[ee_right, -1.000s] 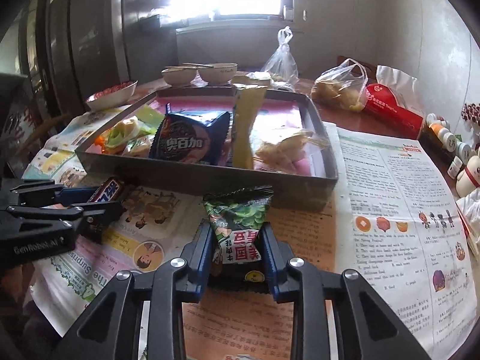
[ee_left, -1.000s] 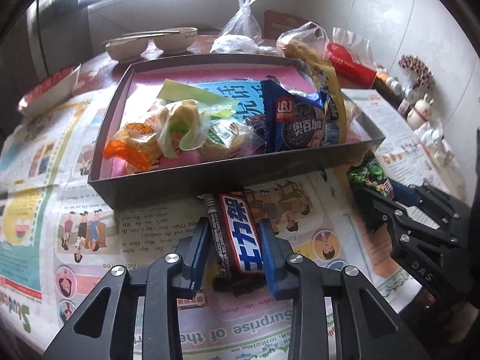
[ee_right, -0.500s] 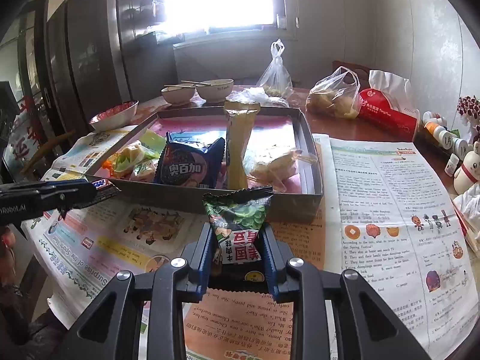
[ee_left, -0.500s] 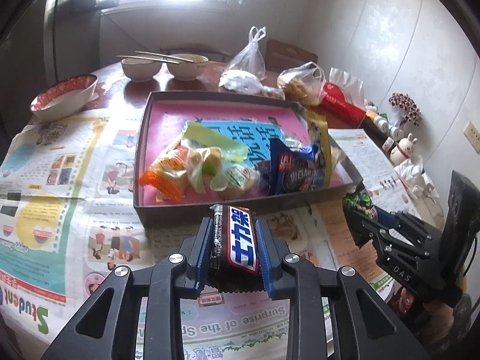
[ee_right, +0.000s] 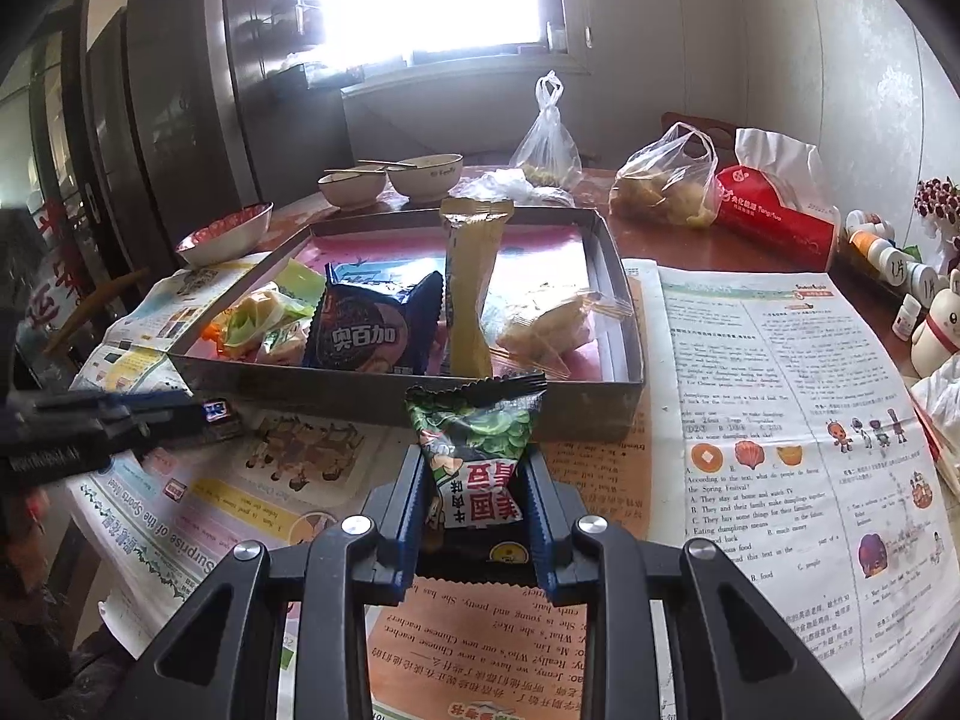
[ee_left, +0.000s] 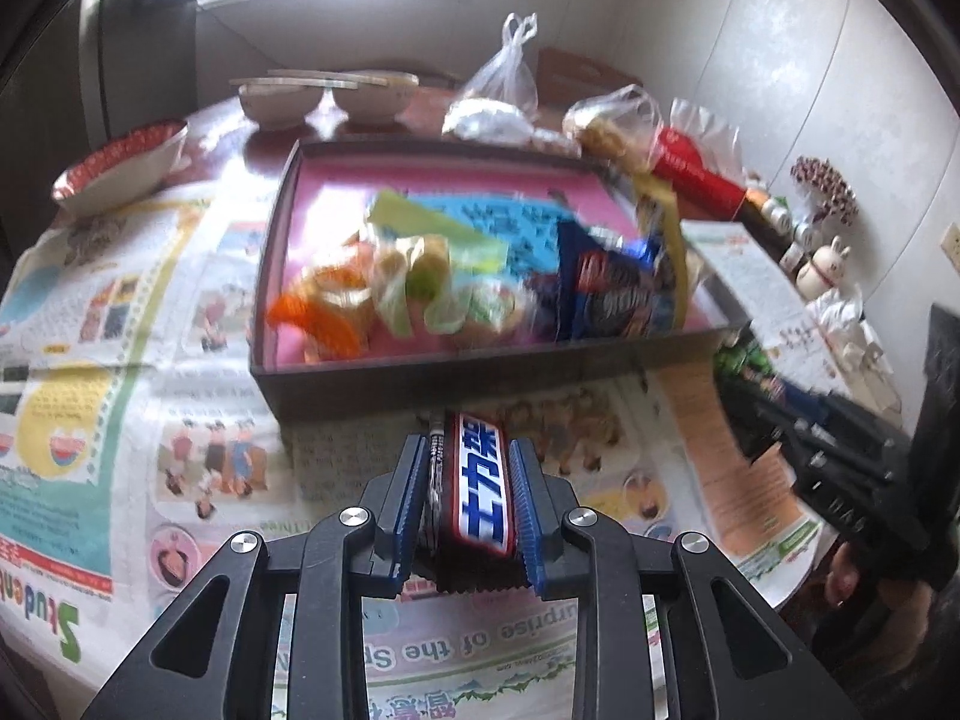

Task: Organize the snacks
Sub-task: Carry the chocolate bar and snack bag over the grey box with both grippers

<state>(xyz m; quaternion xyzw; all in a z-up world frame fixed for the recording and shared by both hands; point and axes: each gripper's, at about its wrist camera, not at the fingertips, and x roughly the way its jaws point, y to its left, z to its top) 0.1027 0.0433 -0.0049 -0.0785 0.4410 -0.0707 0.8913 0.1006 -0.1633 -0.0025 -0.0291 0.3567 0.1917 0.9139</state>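
The left gripper (ee_left: 469,483) is clamped on a chocolate bar (ee_left: 483,483) in a dark wrapper with a blue and white label, its blue pads pressing both long sides, and holds it just short of the near wall of the grey tray (ee_left: 480,378). The right gripper (ee_right: 474,495) is closed on a green snack packet (ee_right: 474,450), whose crimped top stands up against the same near wall, toward the tray's right corner. Inside the tray lie a dark blue cookie pack (ee_right: 366,330), a tall yellow packet (ee_right: 471,288) standing upright, a clear-wrapped pastry (ee_right: 552,324) by the right wall and green-wrapped sweets (ee_right: 264,318) at the left end. Newspaper (ee_right: 780,390) covers the table around the tray; two bowls (ee_right: 390,180) sit beyond its far edge.
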